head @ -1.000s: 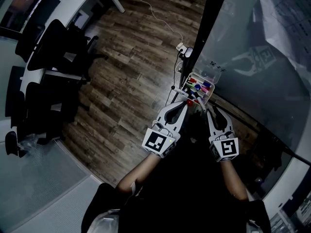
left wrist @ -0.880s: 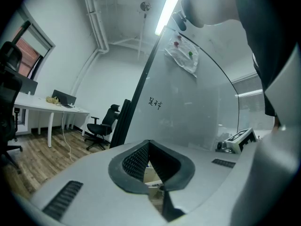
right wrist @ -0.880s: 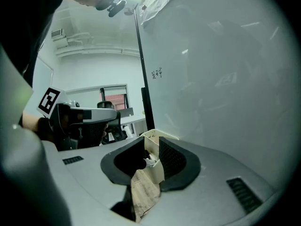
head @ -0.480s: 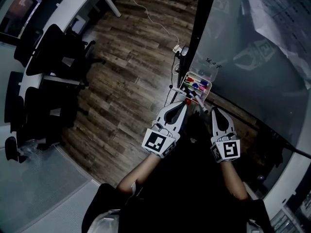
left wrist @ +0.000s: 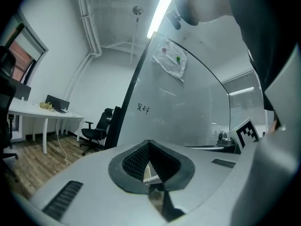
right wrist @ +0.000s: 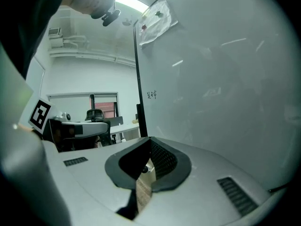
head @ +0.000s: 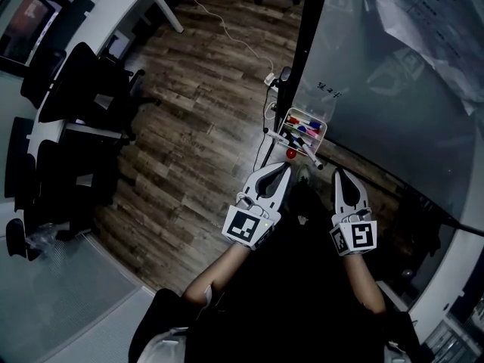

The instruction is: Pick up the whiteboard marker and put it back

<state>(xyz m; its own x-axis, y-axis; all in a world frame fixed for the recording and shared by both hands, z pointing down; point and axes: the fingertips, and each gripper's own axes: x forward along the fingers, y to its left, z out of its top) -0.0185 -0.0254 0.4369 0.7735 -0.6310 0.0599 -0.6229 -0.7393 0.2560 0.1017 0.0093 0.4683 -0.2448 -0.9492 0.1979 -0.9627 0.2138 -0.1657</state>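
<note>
The clear plastic tray point(head: 326, 131) of coloured whiteboard markers hangs at the glass whiteboard's point(head: 393, 89) lower edge. One pale whiteboard marker point(head: 296, 147) lies along its near rim. The right gripper point(head: 337, 174) has just closed its jaws on nothing. The left gripper point(head: 283, 169) is likewise closed and empty, and both are just short of the tray.

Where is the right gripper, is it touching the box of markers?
Apart. In the head view the right gripper is shut and empty, and a dark gap shows between its tip and the box of markers.
</note>
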